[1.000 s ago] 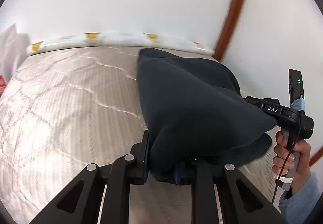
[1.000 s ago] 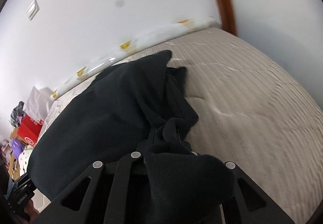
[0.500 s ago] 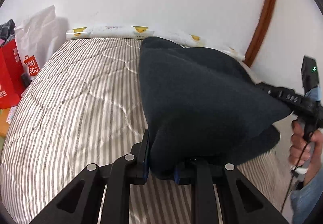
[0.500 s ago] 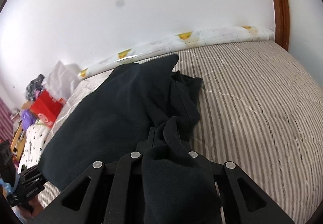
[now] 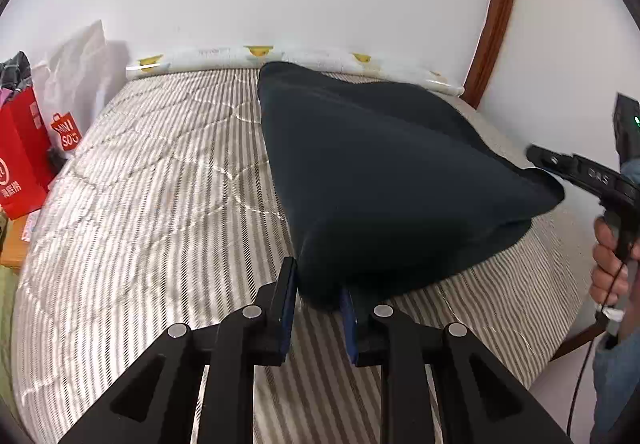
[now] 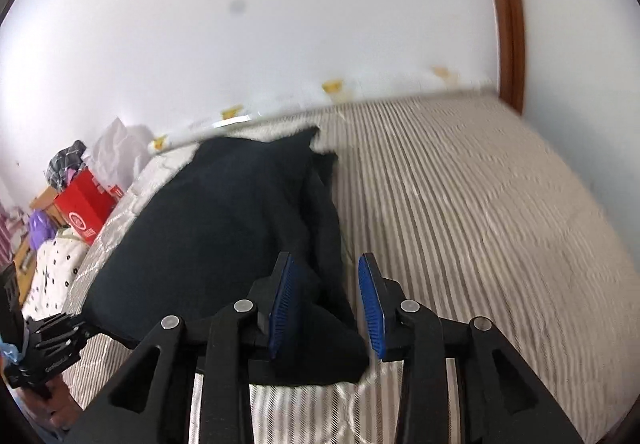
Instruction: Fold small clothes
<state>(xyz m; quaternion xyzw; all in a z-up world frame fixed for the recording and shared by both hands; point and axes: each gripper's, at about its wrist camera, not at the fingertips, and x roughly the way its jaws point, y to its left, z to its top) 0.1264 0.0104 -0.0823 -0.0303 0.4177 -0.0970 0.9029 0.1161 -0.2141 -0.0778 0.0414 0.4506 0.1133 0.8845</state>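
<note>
Garment [image 5: 372, 179], dark, lies humped on the striped bed [image 5: 152, 203] w/ left claw [image 5: 318, 300] clamped on its near corner, right claw [image 6: 326, 284] just opening off the cloth between its pads; fold approx half done, flattening left.

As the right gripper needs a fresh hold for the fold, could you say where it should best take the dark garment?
Grip the bunched near corner of the dark garment lying between the right gripper's open jaws, which have just been opening. Come from above and the near side: it is thick there, while the left gripper pinches the other corner.
</note>
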